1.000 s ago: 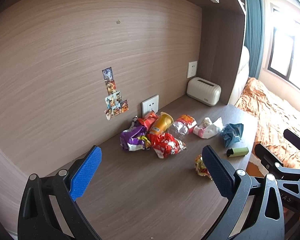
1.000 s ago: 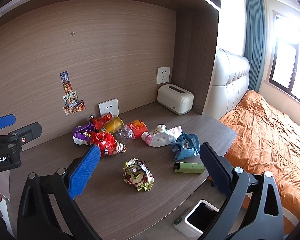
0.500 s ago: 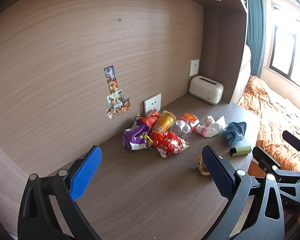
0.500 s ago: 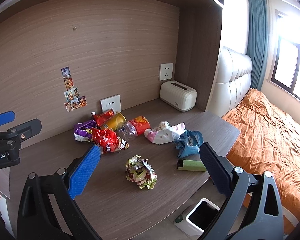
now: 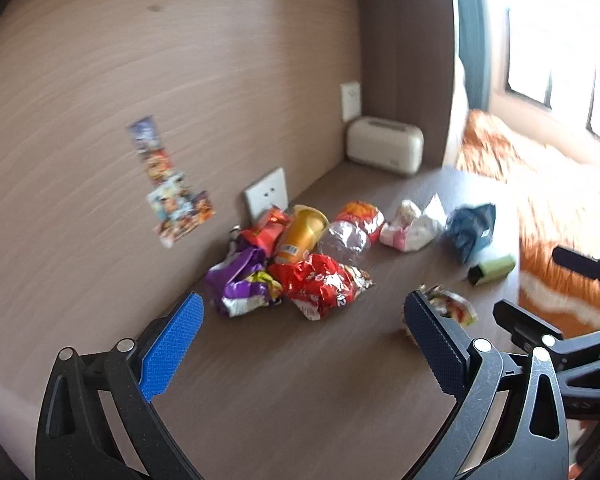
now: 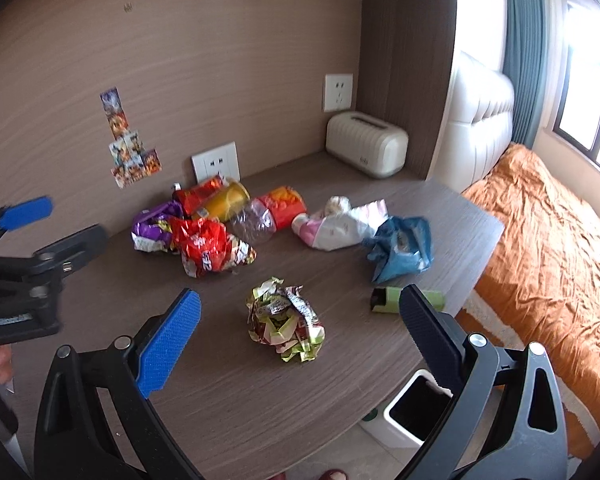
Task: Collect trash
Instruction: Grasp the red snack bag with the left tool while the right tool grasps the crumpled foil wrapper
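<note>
Each of the 2 fisheye views looks forward along its own tool's 2 blue-padded fingers, from above and near the front edge of the dark wood-grain bench (image 6: 228,392), down toward the brown panelled back wall (image 6: 220,60).

The left wrist view sits further left, is motion-blurred, and catches the right tool (image 5: 556,292) at its right edge.

The right wrist view sits further right, catches the left tool (image 6: 24,232) at its left edge, and takes in the floor.

Both share the cream ribbed box (image 5: 384,150) (image 6: 366,144), the white wall socket (image 5: 266,198) (image 6: 216,162), the orange bedspread (image 5: 540,208) (image 6: 548,240), and the scattered wrappers.
</note>
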